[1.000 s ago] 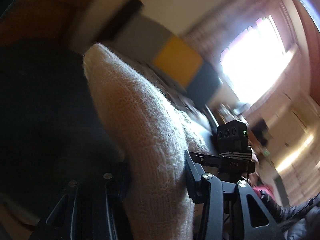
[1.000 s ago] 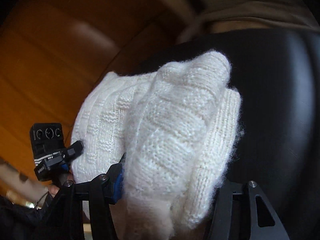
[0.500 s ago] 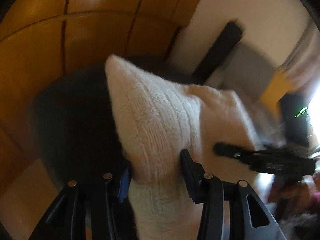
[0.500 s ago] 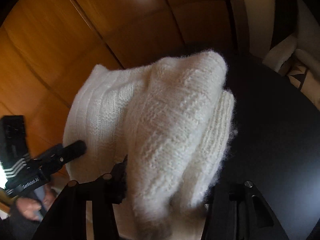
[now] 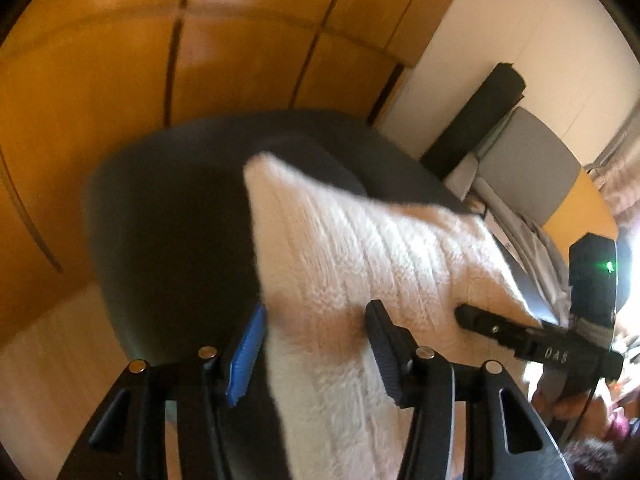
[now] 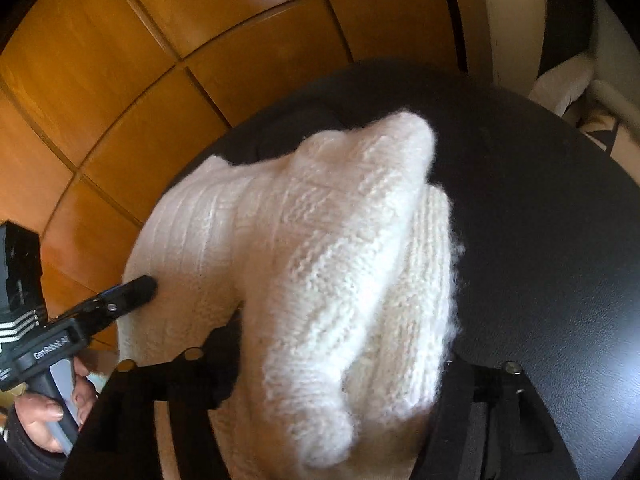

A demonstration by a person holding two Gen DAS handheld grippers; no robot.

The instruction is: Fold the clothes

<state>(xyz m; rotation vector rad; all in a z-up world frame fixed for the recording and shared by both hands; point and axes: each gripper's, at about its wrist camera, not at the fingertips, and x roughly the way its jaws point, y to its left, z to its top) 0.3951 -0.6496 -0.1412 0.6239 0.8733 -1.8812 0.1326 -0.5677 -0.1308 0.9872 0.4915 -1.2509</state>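
Jaws of the left gripper (image 5: 316, 344) stand wide and have just been opening; the white ribbed knitted garment (image 5: 360, 264) runs up between them, and the blue pad on one side no longer presses the wool, while the dark pad on the other side lies against it. Ahead of the fingers the garment spreads over a round black leather seat (image 5: 168, 232). Beyond the seat stand orange wooden cupboard doors (image 5: 120, 80).

Right gripper (image 6: 344, 364) jaws have also just been opening, with a thick bunched fold of the same white knit (image 6: 332, 248) between them; the wool hides both pads, so I cannot tell whether they still pinch it. Further out the cloth lies on the black seat (image 6: 540, 240). To the side, a hand (image 6: 52, 412) holds the left gripper's handle, its fingertip touching the garment's edge.
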